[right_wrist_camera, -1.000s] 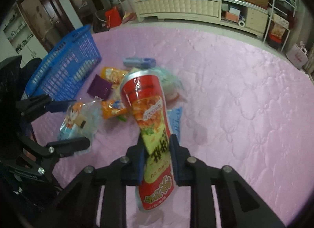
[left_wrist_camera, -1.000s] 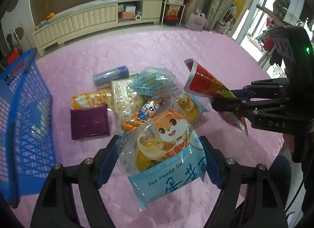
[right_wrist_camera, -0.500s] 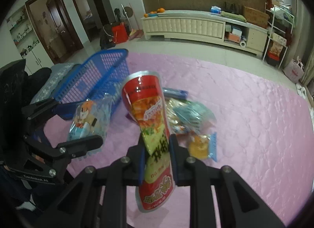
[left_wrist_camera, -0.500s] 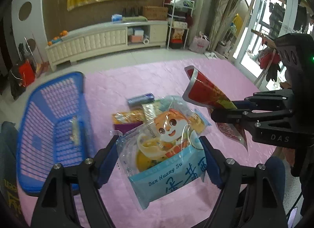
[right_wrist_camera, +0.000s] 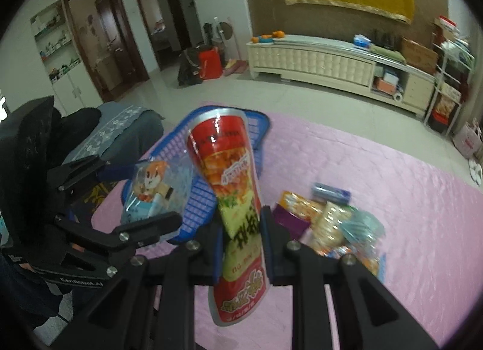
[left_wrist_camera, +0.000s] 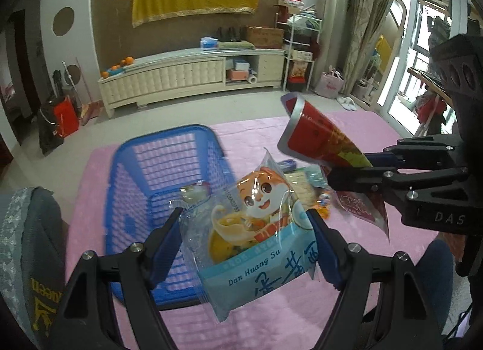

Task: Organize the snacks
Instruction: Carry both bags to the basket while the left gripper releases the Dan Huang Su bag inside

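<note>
I had swung both claws off the snack pile point(right_wrist_camera: 332, 223) toward the blue basket point(left_wrist_camera: 129, 169). Left claw point(left_wrist_camera: 247, 238) pinched the fox bag point(left_wrist_camera: 256, 223) above its near rim; right claw point(right_wrist_camera: 243, 226) pinched the red pouch point(right_wrist_camera: 232, 187) alongside. Drops looked next.

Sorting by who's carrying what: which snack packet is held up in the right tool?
The tall red packet, pinched mid-length by the right tool. The left tool holds the blue fox-cartoon packet.

Both held packets now ride higher and further toward the blue basket point(left_wrist_camera: 169, 163) than a second ago. The cartoon-fox packet point(left_wrist_camera: 253, 229) overlaps the basket's near right rim, and the red packet point(right_wrist_camera: 232, 199) fronts the basket's far end.
</note>
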`<action>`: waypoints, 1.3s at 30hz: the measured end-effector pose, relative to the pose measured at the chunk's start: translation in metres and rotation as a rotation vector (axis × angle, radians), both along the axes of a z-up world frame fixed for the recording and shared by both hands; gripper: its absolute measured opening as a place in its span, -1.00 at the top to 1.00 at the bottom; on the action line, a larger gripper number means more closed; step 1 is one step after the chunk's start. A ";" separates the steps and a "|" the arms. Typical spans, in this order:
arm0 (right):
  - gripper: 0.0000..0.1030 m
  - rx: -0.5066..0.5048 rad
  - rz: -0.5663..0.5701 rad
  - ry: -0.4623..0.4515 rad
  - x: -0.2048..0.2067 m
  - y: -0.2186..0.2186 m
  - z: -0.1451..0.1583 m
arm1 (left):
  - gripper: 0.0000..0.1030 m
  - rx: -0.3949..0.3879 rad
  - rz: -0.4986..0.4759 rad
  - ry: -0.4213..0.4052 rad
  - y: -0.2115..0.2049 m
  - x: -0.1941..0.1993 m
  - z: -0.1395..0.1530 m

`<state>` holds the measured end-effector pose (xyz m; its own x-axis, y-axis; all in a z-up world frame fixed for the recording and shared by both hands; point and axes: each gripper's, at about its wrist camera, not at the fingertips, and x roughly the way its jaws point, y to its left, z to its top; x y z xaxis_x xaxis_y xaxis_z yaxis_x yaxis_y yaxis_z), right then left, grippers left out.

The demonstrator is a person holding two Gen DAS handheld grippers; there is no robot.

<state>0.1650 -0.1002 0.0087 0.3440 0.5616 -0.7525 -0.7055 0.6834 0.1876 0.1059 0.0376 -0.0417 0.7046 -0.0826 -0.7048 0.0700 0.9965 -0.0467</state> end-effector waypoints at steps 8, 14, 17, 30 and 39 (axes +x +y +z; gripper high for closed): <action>0.50 -0.028 0.062 -0.010 0.006 0.060 -0.003 | -0.49 0.054 0.074 0.015 0.053 0.003 0.002; 0.50 -0.054 0.094 0.001 0.022 0.087 -0.018 | -0.49 0.048 0.099 0.022 0.084 0.015 0.003; 0.50 -0.071 0.103 0.009 0.031 0.096 -0.024 | -0.49 0.056 0.097 0.031 0.089 0.025 0.000; 0.50 -0.111 0.092 -0.023 0.055 0.120 -0.029 | -0.50 0.030 0.038 0.133 0.090 0.075 -0.035; 0.50 -0.113 0.053 -0.068 0.056 0.116 -0.024 | -0.63 0.053 0.072 0.099 0.097 0.083 -0.026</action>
<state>0.2212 0.0153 -0.0152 0.3684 0.4935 -0.7879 -0.7495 0.6591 0.0623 0.1889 0.1343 -0.0678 0.6341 0.0048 -0.7732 -0.0042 1.0000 0.0027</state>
